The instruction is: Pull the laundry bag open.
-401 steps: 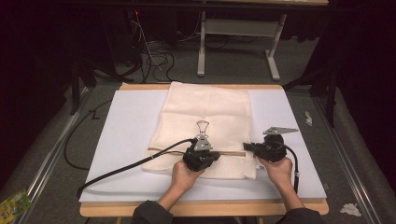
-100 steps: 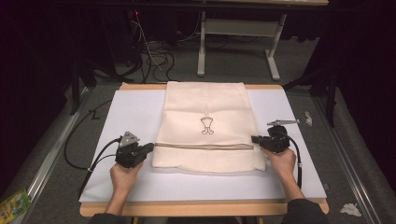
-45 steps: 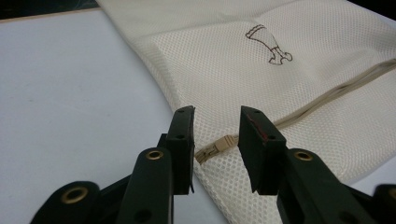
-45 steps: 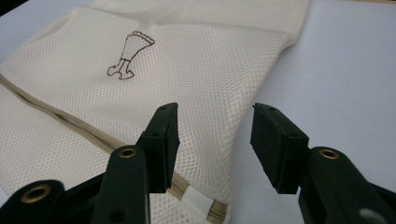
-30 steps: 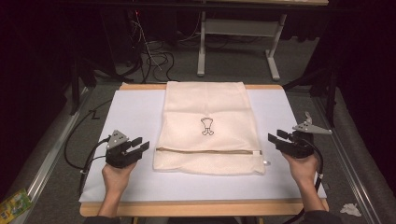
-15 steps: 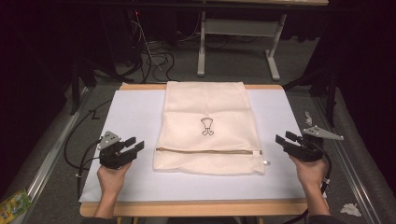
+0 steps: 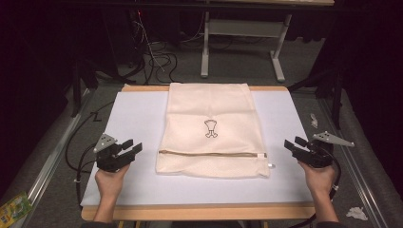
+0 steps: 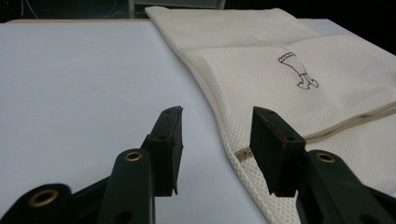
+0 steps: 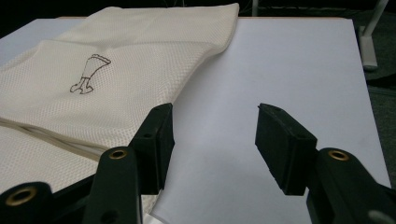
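Note:
A cream mesh bag point(image 7: 209, 130) lies flat in the middle of the white mat point(image 7: 138, 114), with a small dark logo point(image 7: 210, 128) and a zip point(image 7: 214, 153) across its near part. The zip's pull point(image 7: 270, 166) sits at the bag's right edge. My left gripper point(image 7: 132, 146) rests on the mat left of the bag, apart from it; in the left gripper view point(image 8: 217, 117) its jaws have just been opening, nothing between them. My right gripper point(image 7: 292, 141) sits right of the bag near the mat's edge; its jaws point(image 9: 215, 112) have also just been opening, over bare mat.
The wooden table edge point(image 7: 199, 212) runs along the front. Black cables point(image 7: 78, 152) trail off the left side. A white desk frame point(image 7: 242, 33) stands beyond the table. Paper scraps point(image 7: 356, 213) and a green packet point(image 7: 12, 209) lie on the floor.
My right hand has drifted outward to the right, away from the bag. Both pairs of jaws stand a little wider. The left hand has stayed about where it was.

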A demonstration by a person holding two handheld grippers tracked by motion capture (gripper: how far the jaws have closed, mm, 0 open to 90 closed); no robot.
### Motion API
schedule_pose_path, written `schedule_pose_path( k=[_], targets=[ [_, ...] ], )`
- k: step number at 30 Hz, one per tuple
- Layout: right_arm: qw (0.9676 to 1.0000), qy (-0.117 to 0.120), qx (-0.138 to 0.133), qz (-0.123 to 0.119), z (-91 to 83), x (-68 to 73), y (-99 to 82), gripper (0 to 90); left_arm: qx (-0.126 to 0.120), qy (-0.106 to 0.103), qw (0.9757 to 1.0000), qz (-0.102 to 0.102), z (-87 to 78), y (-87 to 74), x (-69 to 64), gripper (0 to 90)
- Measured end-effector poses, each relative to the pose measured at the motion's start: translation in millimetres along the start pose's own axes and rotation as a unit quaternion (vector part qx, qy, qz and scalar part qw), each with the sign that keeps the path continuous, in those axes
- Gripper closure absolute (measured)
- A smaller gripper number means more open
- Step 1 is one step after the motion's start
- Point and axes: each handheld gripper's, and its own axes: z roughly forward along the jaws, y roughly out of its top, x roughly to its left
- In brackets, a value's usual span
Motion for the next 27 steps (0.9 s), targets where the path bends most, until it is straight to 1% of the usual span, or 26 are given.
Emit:
schedule_pose_path(
  k=[4,12,18,20,24,27],
  targets=[
    [1.0000,-0.005,0.004,0.002,0.1,-3.8,-4.2,47.2,0.000,0.005,0.9999,-0.009,0.6,-1.5,3.5,54.0],
    [0.9998,-0.011,0.008,0.012,-0.8,-11.1,-12.1,47.0,0.000,0.013,0.9998,-0.014,-0.1,-3.1,8.0,53.2],
    [0.9997,-0.011,0.014,0.019,0.1,-12.8,-15.7,47.1,0.007,0.018,0.9997,-0.014,1.9,-5.0,10.0,52.6],
    [0.9997,-0.009,0.014,0.017,1.3,-13.8,-17.0,47.3,0.007,0.020,0.9997,-0.015,2.3,-5.5,10.7,52.4],
    [0.9994,-0.009,0.022,0.025,3.6,-15.0,-19.0,48.5,0.008,0.024,0.9995,-0.017,2.8,-6.4,12.9,52.0],
    [0.9992,-0.009,0.024,0.031,5.0,-15.6,-20.3,48.8,0.012,0.029,0.9994,-0.016,4.3,-7.2,13.8,51.9]
  ],
)
